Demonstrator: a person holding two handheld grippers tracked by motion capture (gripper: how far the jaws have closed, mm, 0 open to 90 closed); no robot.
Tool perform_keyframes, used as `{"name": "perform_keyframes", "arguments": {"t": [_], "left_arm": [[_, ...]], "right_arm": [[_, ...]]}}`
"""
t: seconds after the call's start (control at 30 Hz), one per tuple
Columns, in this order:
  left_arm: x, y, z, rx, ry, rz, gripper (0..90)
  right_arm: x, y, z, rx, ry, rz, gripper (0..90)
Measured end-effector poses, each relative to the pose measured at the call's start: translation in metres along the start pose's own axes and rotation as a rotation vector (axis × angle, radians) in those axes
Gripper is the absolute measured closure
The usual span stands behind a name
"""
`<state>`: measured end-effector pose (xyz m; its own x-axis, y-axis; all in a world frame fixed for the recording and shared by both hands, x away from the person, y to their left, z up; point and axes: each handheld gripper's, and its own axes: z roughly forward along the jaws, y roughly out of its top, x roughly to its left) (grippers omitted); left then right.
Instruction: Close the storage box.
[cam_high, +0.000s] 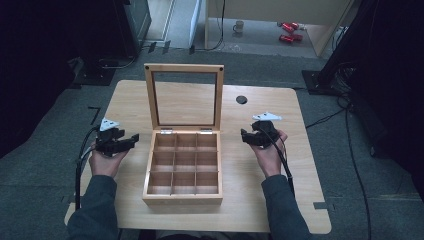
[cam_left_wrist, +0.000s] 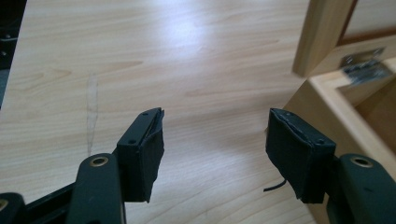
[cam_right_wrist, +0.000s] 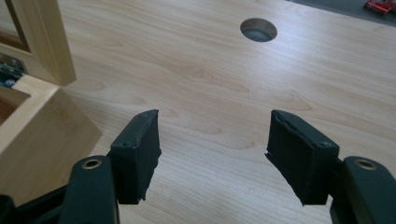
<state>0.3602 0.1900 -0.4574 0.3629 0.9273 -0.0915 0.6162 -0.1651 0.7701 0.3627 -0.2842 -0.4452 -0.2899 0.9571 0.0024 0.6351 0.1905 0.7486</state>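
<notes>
From above, the wooden box (cam_high: 183, 167) sits mid-table (cam_high: 280, 200), lid upright, between the left gripper (cam_high: 131, 139) and right gripper (cam_high: 245, 136). Left gripper view: jaws parted over bare tabletop, gripping nothing, box just right. Right gripper view: jaws likewise apart and empty, box at left.

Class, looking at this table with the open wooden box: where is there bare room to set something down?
Bare tabletop lies right of the wooden box, left of it beyond the left claw, and behind the lid by the round hole. The box's sides, near both claws, are tighter.
</notes>
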Motion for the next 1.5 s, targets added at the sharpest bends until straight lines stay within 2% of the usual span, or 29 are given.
{"name": "perform_keyframes", "arguments": {"t": [0.17,0.37,0.4,0.5,0.7,0.8,0.87,1.17,1.33,1.5], "left_arm": [[-0.007,0.013,-0.007,-0.039,-0.026,0.009,36.6],[-0.014,0.023,-0.012,-0.064,-0.038,0.025,36.7],[-0.016,0.027,-0.013,-0.075,-0.05,0.025,36.8],[-0.019,0.032,-0.014,-0.075,-0.055,0.037,36.9],[-0.028,0.047,-0.013,-0.093,-0.067,0.058,37.1],[-0.034,0.054,-0.011,-0.108,-0.087,0.05,37.0],[-0.038,0.057,-0.01,-0.115,-0.092,0.054,37.1],[-0.05,0.07,0.0,-0.12,-0.088,0.075,37.4],[-0.052,0.079,0.01,-0.105,-0.087,0.06,37.6],[-0.051,0.087,0.014,-0.094,-0.085,0.054,38.1]], "right_arm": [[0.003,0.007,-0.003,-0.016,0.002,-0.014,34.5],[0.009,0.015,-0.005,-0.024,0.01,-0.023,33.9],[0.01,0.016,-0.005,-0.027,0.012,-0.028,33.8],[0.012,0.018,-0.005,-0.03,0.018,-0.032,33.6],[0.024,0.03,-0.006,-0.054,0.042,-0.053,34.6],[0.032,0.039,-0.006,-0.067,0.058,-0.074,34.6],[0.034,0.044,-0.005,-0.071,0.074,-0.068,34.6],[0.05,0.06,-0.003,-0.091,0.103,-0.088,34.5],[0.059,0.073,0.001,-0.101,0.11,-0.094,34.5],[0.063,0.082,0.007,-0.094,0.108,-0.097,34.6]]}}
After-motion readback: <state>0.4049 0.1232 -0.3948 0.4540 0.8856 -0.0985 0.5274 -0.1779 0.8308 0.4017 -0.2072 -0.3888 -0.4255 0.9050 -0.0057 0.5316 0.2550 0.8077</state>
